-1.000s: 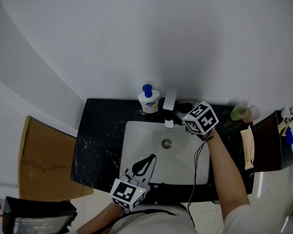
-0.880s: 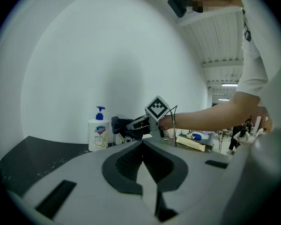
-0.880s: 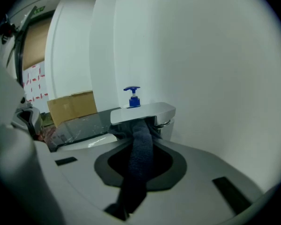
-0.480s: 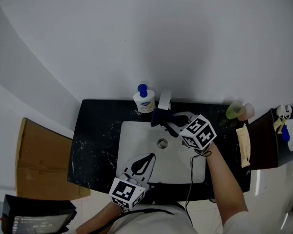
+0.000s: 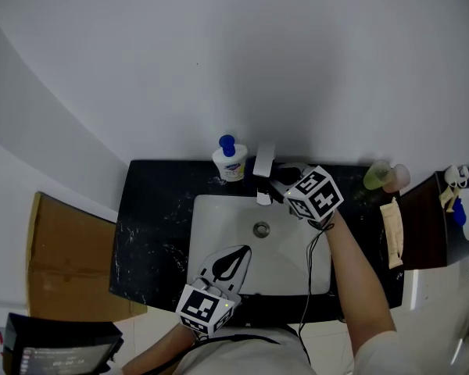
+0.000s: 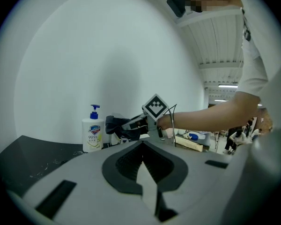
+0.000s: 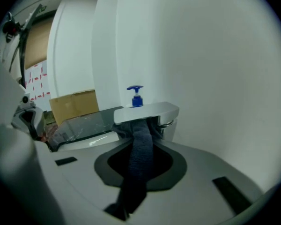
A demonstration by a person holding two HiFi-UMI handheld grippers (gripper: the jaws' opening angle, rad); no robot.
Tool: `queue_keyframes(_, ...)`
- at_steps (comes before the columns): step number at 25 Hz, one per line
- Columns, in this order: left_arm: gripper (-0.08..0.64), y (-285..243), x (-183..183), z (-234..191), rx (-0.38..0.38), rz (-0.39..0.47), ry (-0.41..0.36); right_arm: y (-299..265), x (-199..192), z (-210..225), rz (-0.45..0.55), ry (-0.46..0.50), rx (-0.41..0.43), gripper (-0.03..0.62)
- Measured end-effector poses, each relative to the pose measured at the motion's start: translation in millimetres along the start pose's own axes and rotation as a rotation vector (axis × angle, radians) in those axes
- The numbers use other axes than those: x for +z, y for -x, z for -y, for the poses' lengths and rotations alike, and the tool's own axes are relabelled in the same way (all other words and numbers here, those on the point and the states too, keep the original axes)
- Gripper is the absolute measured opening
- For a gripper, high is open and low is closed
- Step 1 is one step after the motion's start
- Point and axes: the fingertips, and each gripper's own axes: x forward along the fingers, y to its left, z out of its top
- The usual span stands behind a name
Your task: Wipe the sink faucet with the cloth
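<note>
Black marble surface (image 5: 152, 217) against a plain white wall carries a white rectangular sink basin (image 5: 219, 209), with the silver sink faucet (image 7: 147, 111) at its back edge. The right gripper (image 5: 280, 187) has its fingers clamped on a dark blue cloth (image 7: 141, 146), whose bunched end presses under the faucet's spout. The left gripper (image 5: 228, 262) hangs over the basin's front edge, fingers together and empty. Wiping looks under way; the faucet's top and sides probably remain, though how much is already clean I cannot tell.

We've got: dark navy cloth (image 7: 141, 144), glossy white faucet (image 7: 150, 111), white sink basin (image 5: 219, 225), black worktop (image 5: 152, 225) with white marbling flecks, white soap bottle (image 5: 230, 165) with blue pump, plain brown cardboard box (image 5: 62, 264).
</note>
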Motion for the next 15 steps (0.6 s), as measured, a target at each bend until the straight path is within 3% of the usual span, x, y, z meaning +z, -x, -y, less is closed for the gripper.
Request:
queue_keyframes(7, 0.002, 4, -2, -3, 0.011, -0.001, 0.007, -1, 3, 2, 0.019, -0.012, -0.047, 0.054)
queue_keyframes(15, 0.002, 7, -3, 3, 0.001, 0.003, 0.007, 20, -13, -55, -0.025, 0.046, 0.088, 0.054)
